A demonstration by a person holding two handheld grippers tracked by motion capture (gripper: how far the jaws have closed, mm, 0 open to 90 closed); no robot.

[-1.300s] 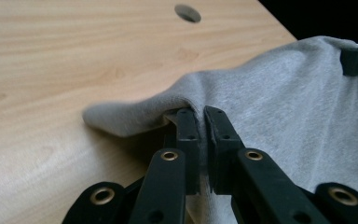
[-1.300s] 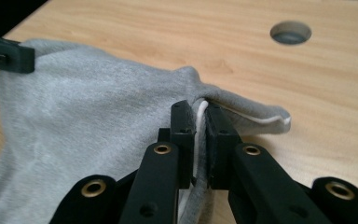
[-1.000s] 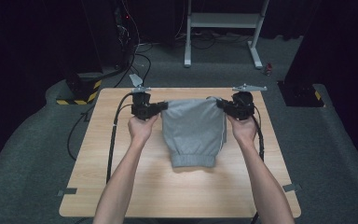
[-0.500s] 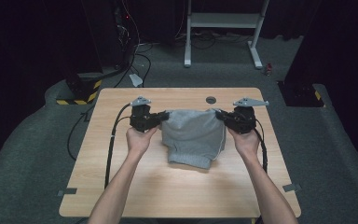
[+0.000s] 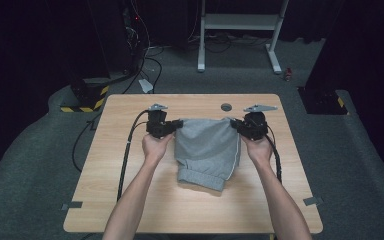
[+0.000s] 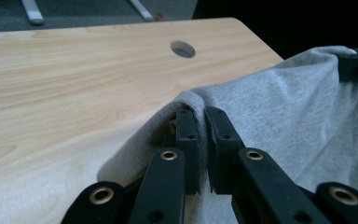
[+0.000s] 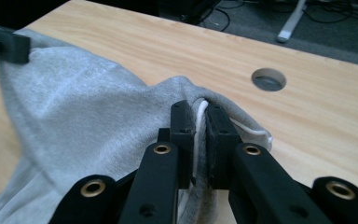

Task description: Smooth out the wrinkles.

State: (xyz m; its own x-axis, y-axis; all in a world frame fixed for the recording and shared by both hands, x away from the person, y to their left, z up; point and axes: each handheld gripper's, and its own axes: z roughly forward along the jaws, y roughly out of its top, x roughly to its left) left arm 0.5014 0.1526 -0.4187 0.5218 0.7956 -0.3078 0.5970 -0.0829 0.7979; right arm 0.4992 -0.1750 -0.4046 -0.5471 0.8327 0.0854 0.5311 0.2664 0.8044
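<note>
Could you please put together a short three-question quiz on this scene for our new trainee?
1. True or false: both the left claw and the right claw are shut on the grey garment.
2. What runs between the right claw's jaws along with the grey cloth? A) a white cord B) a red ribbon C) a zip
3. What round feature lies in the table beyond the garment?

Key: 1 true; 2 A; 3 a hole in the tabletop.

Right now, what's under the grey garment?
The wooden table lies under the grey garment, bare around it. Whatever sits beneath the cloth itself is covered.
</note>
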